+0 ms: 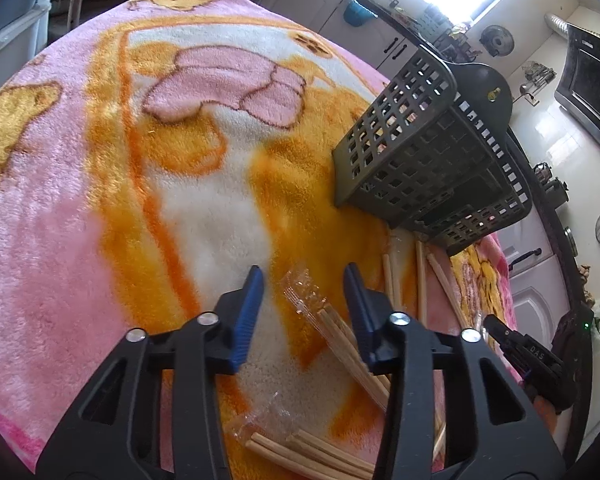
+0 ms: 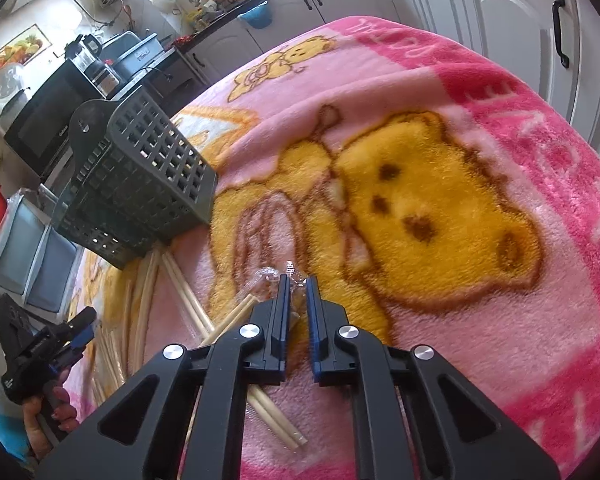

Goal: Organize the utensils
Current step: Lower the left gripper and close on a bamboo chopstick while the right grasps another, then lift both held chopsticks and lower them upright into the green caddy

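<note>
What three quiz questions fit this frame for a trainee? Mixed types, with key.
1. True or false: the left gripper is clamped on the grey basket.
2. The loose chopsticks lie: A) inside the basket; B) on the blanket, by the basket; C) in the left gripper's grip.
3. Which gripper is shut on a plastic-wrapped chopstick pack?

Key: 1 false, its jaws stand open over another wrapped pack. 2 B. 3 the right gripper.
</note>
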{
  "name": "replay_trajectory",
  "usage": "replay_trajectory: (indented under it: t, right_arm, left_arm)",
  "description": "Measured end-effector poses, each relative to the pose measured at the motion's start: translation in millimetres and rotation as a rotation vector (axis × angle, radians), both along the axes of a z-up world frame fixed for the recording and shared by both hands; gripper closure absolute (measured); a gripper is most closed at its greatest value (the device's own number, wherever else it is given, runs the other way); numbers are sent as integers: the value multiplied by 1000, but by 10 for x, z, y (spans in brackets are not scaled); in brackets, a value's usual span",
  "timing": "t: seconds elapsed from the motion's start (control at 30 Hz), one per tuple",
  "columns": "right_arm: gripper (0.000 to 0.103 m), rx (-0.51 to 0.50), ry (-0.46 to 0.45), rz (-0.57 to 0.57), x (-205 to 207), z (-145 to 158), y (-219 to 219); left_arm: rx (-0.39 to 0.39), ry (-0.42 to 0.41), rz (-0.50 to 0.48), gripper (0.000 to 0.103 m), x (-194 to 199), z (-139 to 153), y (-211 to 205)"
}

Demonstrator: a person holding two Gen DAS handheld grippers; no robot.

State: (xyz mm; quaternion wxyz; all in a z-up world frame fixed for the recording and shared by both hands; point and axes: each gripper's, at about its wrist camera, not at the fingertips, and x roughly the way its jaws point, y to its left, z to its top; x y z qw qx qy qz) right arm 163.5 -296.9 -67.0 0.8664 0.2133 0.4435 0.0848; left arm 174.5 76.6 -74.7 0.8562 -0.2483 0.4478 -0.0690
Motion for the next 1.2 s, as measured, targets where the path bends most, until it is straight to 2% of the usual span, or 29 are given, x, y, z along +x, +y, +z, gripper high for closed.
replay_trajectory:
  t: [0.07,0.17,0.37,0.5,0.87,1.2]
  right_arm:
    - [96,13,-8,-4,3,11,-41]
    - [97,9,-26,-8,-2,52,-99]
    - [97,4,-79,3,4,210,-141]
    - [97,2,-141,28,-36,389,-101]
    - [97,-5,-296,157,-135,971,159]
    - [98,-47,-415,294,-249,1433,528]
  left_arm:
    - [-3,7,-3,84,15,-12,11]
    - [-17,13,-7,91,29,-30,40]
    - [-47,0,-8,99,-18,25,96]
    - [-70,-44,-5,101,-75,181,143]
    - [-43,-247,-22,102,-204,973,104]
    - [-52,-354,-68,102,-263,1417,-90]
